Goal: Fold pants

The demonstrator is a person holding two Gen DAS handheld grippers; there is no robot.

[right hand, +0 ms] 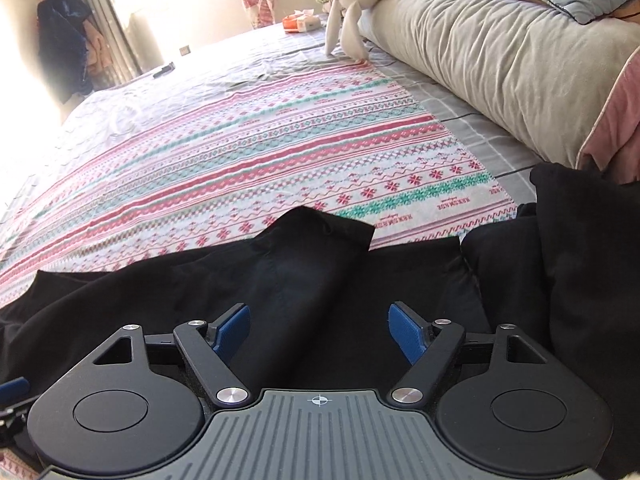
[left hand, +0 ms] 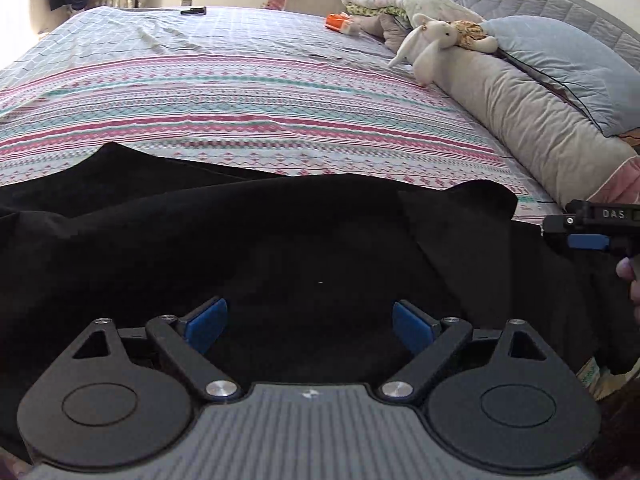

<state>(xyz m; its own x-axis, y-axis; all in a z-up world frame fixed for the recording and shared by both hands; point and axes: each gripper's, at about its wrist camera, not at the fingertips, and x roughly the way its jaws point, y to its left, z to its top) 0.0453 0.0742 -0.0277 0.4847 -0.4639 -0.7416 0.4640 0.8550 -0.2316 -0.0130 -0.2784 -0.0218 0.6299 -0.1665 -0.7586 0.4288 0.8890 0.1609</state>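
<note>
Black pants (left hand: 280, 240) lie spread across the near edge of the bed, on a pink and teal striped sheet (left hand: 248, 112). My left gripper (left hand: 310, 326) hovers over the dark cloth with its blue pads wide apart and nothing between them. In the right wrist view the pants (right hand: 312, 280) show a raised fold near the middle and a bunched heap at the right. My right gripper (right hand: 320, 330) stands open above that fold, not touching it. The right gripper (left hand: 592, 232) also shows at the right edge of the left wrist view, with a hand behind it.
A long grey bolster (left hand: 532, 128) and a blue pillow (left hand: 568, 68) line the right side of the bed. A white plush rabbit (left hand: 432, 44) leans on the bolster. Folded bedding (left hand: 400, 2), an orange packet (left hand: 340, 24) and a dark remote (left hand: 193, 10) lie far off.
</note>
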